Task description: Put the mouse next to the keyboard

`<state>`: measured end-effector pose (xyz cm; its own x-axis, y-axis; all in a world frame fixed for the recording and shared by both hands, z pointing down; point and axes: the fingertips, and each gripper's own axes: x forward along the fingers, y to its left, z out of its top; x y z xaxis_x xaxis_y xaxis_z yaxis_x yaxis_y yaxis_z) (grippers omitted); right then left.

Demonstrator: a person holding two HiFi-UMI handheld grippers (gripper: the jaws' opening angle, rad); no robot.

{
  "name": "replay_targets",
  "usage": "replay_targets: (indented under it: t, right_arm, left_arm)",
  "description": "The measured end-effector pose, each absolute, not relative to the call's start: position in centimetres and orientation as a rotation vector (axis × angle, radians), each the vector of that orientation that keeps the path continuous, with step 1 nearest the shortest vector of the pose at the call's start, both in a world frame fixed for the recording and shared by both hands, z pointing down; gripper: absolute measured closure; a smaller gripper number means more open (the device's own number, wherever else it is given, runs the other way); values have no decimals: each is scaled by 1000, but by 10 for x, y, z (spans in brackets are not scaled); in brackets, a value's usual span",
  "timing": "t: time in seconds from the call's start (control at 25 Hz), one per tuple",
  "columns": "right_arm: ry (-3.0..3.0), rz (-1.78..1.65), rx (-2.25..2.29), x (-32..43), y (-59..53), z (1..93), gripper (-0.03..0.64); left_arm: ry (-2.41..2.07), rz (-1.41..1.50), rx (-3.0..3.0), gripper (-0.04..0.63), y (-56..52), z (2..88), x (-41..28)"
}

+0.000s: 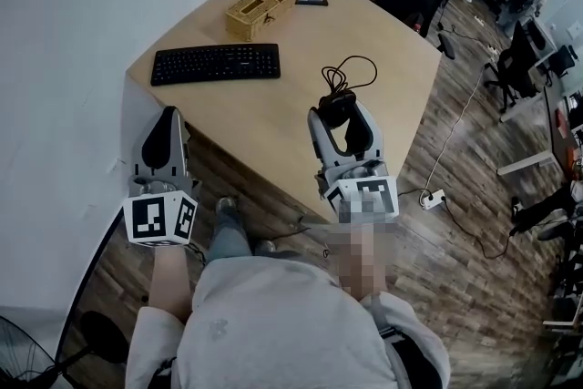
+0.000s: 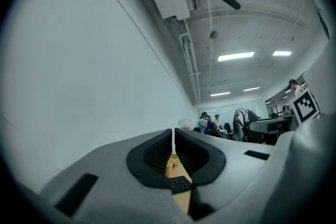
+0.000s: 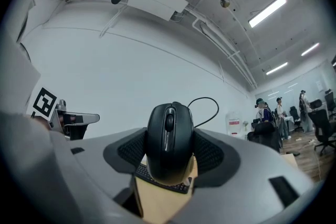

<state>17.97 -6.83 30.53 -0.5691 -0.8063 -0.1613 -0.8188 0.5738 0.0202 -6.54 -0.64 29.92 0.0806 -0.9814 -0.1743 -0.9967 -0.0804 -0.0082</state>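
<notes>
Gripped the mouse [image 3: 169,136] in the right gripper [image 1: 339,116], right of the keyboard [image 1: 216,63], for carrying across. Held the left gripper [image 1: 169,116] closed, empty, aside.

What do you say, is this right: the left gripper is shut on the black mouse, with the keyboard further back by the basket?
Wrong gripper. The right gripper is shut on the mouse, as the right gripper view shows; the left gripper is shut on nothing. The keyboard does lie further back by the basket.
</notes>
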Motion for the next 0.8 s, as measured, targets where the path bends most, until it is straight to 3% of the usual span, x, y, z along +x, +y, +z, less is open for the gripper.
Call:
replay_targets:
  t: [0.8]
  right_arm:
    - [2538,138,-1546,110,-200,298,359]
  left_arm:
    - [1866,198,-2322,574,-166,281,-141]
